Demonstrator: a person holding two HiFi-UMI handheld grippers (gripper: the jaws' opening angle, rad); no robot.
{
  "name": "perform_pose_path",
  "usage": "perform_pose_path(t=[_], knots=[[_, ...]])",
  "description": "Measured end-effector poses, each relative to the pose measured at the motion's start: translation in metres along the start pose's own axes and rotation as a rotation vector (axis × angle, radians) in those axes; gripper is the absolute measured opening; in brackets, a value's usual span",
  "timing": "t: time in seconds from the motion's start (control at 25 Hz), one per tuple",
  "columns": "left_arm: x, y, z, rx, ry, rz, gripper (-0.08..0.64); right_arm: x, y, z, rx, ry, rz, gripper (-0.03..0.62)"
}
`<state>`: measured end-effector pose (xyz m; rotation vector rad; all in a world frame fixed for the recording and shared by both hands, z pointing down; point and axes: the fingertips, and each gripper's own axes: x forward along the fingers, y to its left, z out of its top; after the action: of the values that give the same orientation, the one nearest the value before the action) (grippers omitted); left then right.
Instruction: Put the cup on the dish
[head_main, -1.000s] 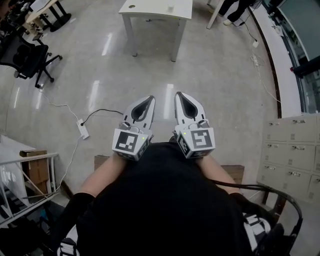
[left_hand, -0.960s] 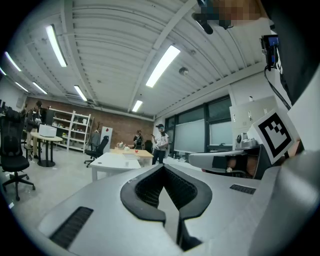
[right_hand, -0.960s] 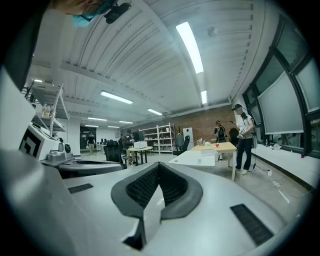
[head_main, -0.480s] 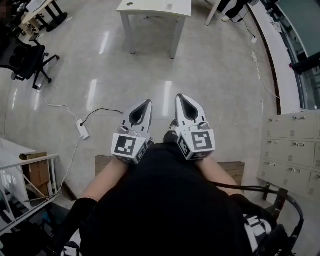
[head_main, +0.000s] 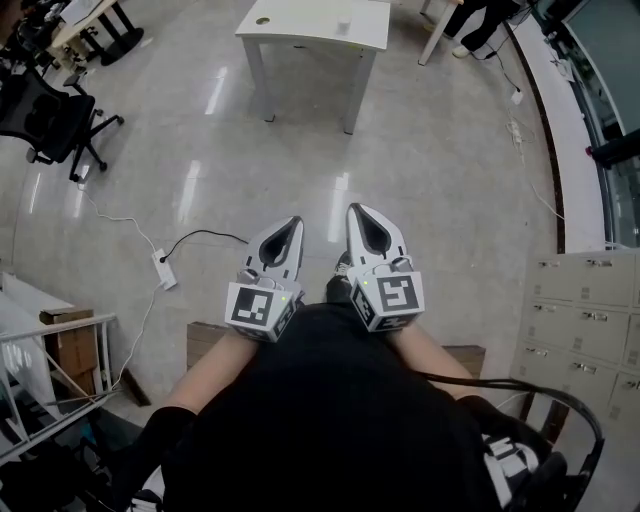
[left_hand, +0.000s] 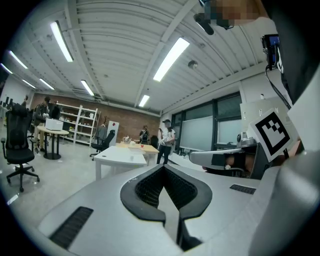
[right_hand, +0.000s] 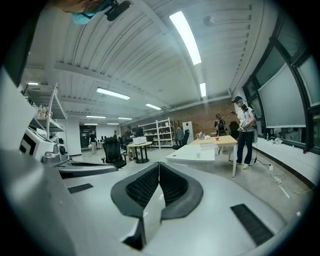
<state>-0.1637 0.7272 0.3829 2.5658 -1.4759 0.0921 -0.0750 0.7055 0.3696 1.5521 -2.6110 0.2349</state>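
Note:
A white table (head_main: 315, 25) stands far ahead at the top of the head view. On it sit a small pale cup (head_main: 345, 22) and, near its left corner, a small round dish (head_main: 262, 20); both are too small to make out in detail. My left gripper (head_main: 288, 222) and right gripper (head_main: 362, 212) are side by side close to my body, pointing forward over the bare floor. Both are shut with nothing between the jaws. The left gripper (left_hand: 162, 167) and right gripper (right_hand: 159, 164) look level toward the table (right_hand: 195, 152).
A black office chair (head_main: 55, 115) stands at the left, and a power strip with its cable (head_main: 165, 268) lies on the floor left of the grippers. Drawer cabinets (head_main: 585, 320) line the right wall. A person (right_hand: 244, 132) stands beyond the table.
Both grippers sit a little lower in the head view, still shut and side by side. The white table shows more fully at the top.

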Motion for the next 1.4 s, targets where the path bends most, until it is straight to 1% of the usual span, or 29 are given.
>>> perform_pose_path(t=[0.2, 0.4, 0.56, 0.68, 0.88, 1.0, 1.16, 1.4], knots=[[0.050, 0.005, 0.008, 0.018, 0.015, -0.006, 0.000, 0.031, -0.027, 0.009, -0.005, 0.003, 0.055, 0.014], [0.112, -0.004, 0.019, 0.038, 0.013, -0.023, 0.000, 0.057, -0.084, 0.022, 0.016, -0.018, 0.039, 0.014], [0.150, -0.002, 0.025, 0.018, 0.000, -0.027, 0.000, 0.079, -0.121, 0.031, 0.046, -0.020, 0.031, 0.014], [0.174, 0.000, 0.031, 0.006, -0.023, -0.024, 0.000, 0.091, -0.137, 0.036, 0.040, -0.013, 0.053, 0.014], [0.213, -0.007, 0.031, -0.020, -0.023, -0.014, 0.000, 0.104, -0.165, 0.033, 0.032, 0.009, 0.090, 0.014], [0.232, -0.019, 0.032, -0.013, -0.027, -0.019, 0.000, 0.107, -0.185, 0.033, 0.030, 0.016, 0.094, 0.014], [0.247, -0.018, 0.030, -0.028, -0.022, -0.018, 0.000, 0.110, -0.197, 0.034, 0.032, 0.018, 0.091, 0.014], [0.262, -0.024, 0.031, -0.022, -0.023, -0.023, 0.000, 0.112, -0.221, 0.033, 0.038, 0.019, 0.061, 0.014]])
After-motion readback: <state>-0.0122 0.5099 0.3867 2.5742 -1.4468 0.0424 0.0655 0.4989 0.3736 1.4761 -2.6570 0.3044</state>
